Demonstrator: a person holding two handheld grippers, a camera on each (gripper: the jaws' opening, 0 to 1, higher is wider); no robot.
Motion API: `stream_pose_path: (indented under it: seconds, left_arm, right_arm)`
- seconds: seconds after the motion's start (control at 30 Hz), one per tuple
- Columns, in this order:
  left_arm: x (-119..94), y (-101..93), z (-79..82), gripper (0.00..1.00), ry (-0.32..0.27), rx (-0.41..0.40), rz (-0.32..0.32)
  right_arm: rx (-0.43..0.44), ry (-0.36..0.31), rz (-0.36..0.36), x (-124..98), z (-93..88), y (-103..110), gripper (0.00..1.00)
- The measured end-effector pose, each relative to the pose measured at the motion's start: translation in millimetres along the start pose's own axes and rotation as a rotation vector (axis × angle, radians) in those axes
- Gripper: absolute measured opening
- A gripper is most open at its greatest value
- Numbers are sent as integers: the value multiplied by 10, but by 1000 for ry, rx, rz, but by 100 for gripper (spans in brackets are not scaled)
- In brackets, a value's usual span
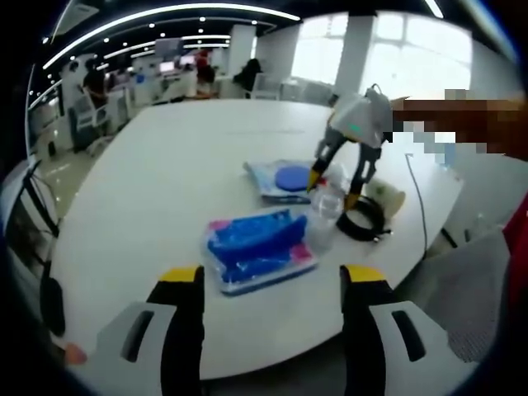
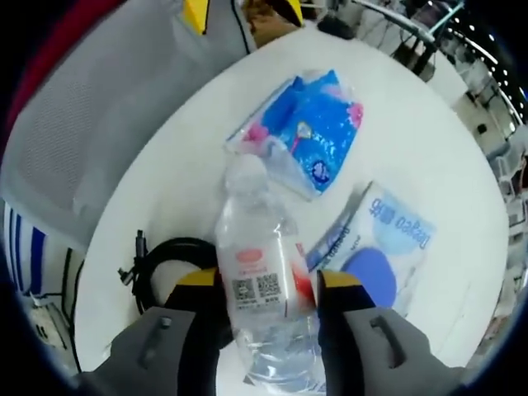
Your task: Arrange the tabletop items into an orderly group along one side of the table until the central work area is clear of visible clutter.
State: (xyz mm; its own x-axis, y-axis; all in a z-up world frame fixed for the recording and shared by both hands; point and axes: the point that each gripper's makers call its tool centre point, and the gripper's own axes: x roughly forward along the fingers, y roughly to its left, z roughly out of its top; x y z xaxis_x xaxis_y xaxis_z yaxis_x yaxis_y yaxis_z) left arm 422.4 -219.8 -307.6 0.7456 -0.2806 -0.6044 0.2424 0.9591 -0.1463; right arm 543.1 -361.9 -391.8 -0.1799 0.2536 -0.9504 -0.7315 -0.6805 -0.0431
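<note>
Left gripper view: left hand-held gripper (image 1: 272,285) gapes wide, empty, above the bench (image 1: 165,165) edge; blue packet (image 1: 257,247) just ahead.

Right gripper view: right hand-held gripper (image 2: 268,289) straddles the water bottle (image 2: 262,289), jaws at its sides; contact unclear. Advice: squeeze mid-body, lift upright, clear the cable coil (image 2: 169,264).

open office, curved ceiling light strips (image 1: 165,16), bright windows (image 1: 330,49), white table (image 1: 165,165), distant desks (image 1: 157,78)
</note>
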Motion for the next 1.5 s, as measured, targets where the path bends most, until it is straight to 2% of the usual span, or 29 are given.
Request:
stream_pose_path:
  seconds: [0.7, 1.07, 1.5]
  left_arm:
    - [2, -22, -4, 63, 4, 6, -8]
    - [5, -36, -5, 63, 6, 9, -15]
    - [8, -46, -18, 63, 11, 14, -20]
  right_arm:
    - [10, -15, 13, -26, 37, 75, 35]
    - [91, -73, -11, -123, 57, 76, 34]
    - [143, -120, -35, -197, 120, 85, 32]
